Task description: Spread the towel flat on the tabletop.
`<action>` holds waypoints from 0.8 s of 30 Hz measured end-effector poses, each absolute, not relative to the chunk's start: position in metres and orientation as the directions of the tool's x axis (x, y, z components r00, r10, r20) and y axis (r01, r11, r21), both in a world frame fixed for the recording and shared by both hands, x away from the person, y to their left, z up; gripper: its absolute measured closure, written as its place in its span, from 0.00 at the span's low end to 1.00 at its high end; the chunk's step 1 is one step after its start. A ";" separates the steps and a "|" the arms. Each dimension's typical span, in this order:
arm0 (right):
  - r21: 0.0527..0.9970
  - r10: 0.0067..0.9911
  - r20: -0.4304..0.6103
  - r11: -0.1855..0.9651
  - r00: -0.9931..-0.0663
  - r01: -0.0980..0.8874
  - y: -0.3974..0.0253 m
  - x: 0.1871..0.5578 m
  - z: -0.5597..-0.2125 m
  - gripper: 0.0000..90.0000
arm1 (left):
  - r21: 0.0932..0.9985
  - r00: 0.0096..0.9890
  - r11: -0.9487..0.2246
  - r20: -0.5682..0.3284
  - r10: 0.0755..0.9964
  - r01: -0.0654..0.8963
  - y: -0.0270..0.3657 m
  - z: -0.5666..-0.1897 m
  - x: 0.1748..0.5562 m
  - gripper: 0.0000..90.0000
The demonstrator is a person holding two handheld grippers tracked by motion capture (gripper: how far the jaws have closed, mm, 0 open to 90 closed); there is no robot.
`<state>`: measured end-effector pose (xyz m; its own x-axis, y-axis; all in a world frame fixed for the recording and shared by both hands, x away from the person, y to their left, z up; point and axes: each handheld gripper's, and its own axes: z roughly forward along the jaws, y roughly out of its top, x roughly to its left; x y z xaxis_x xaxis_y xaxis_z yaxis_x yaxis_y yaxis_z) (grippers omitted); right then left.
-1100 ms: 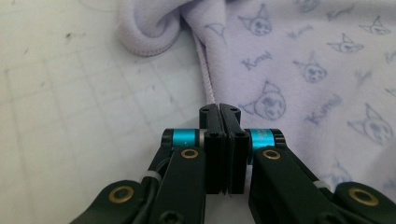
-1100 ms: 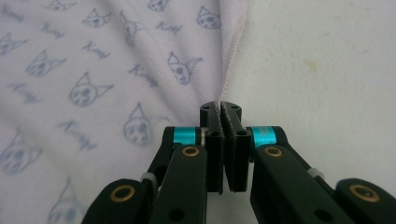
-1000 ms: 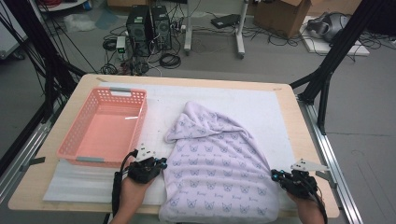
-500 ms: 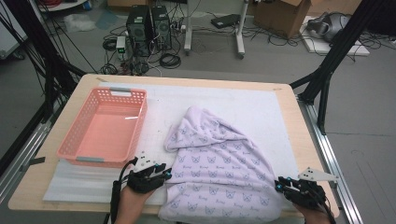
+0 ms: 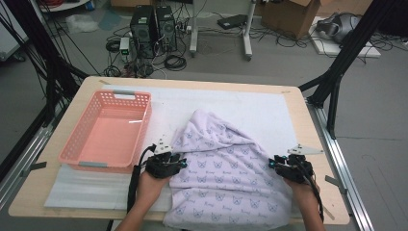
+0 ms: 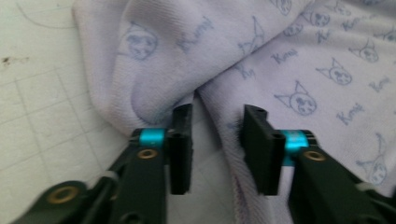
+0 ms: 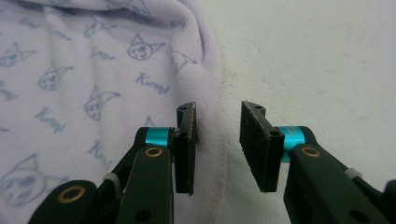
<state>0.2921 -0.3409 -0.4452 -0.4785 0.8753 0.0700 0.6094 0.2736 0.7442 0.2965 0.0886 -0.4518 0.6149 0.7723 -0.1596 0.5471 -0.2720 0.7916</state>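
A lilac towel (image 5: 226,173) printed with small cat faces lies rumpled on the white mat, its near end hanging over the table's front edge. My left gripper (image 5: 180,162) rests at the towel's left edge, open, with a fold of the towel (image 6: 210,107) between its jaws. My right gripper (image 5: 272,163) is at the towel's right edge, open, its jaws astride the hemmed border (image 7: 212,116). Neither is closed on the cloth.
A pink plastic basket (image 5: 107,131) stands empty on the left of the table. The white mat (image 5: 260,108) covers most of the wooden tabletop. Black frame legs, cables and computer boxes stand on the floor beyond the far edge.
Both grippers moved forward, away from the front edge, along the towel's sides. The towel's near part has shifted slightly with them.
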 end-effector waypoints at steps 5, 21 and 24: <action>0.738 0.863 0.080 0.285 -0.499 0.612 -0.343 0.284 -0.446 0.97 | 0.787 0.593 -0.259 -0.162 0.789 0.560 0.087 -0.449 0.287 0.96; 0.741 0.822 0.066 0.340 -0.566 0.579 -0.355 0.219 -0.434 0.86 | 0.832 0.649 -0.237 -0.181 0.739 0.502 0.103 -0.450 0.247 0.85; 0.773 0.825 0.059 0.319 -0.563 0.549 -0.354 0.230 -0.427 0.77 | 0.856 0.647 -0.205 -0.181 0.741 0.475 0.107 -0.447 0.251 0.74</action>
